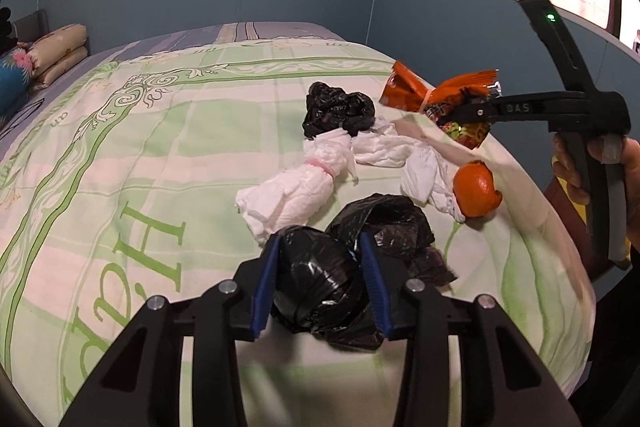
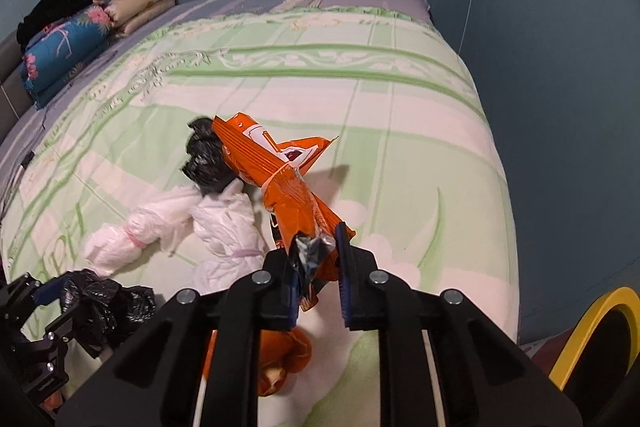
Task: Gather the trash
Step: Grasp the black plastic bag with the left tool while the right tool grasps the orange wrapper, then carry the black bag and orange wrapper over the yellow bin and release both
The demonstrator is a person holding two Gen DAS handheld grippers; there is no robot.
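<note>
Both hands are busy over the bed (image 1: 132, 131), its green-and-white quilt littered with trash. The left hand-held gripper (image 1: 320, 275) has its blue pads pressed against a crumpled black bag (image 1: 320, 283) at the near edge of the quilt, pinching it from both sides. A second fold of black plastic (image 1: 384, 219) lies just behind it, touching.

The right hand-held gripper (image 2: 318, 267) is clamped on the tail of an orange snack wrapper (image 2: 280, 179), which sticks up and away from the jaws, lifted clear of the quilt. From the left view the wrapper hangs above the right side of the bed, with a hand (image 1: 592, 171) on the grip.

Still lying on the quilt: a black wad (image 1: 338, 109) farther back, a tied white tissue bundle (image 1: 288, 187) in the middle, more white tissue (image 1: 404, 155) to its right, and an orange peel (image 1: 476, 189) near the right edge. Pillows (image 2: 140, 3) are stacked at the far left.
</note>
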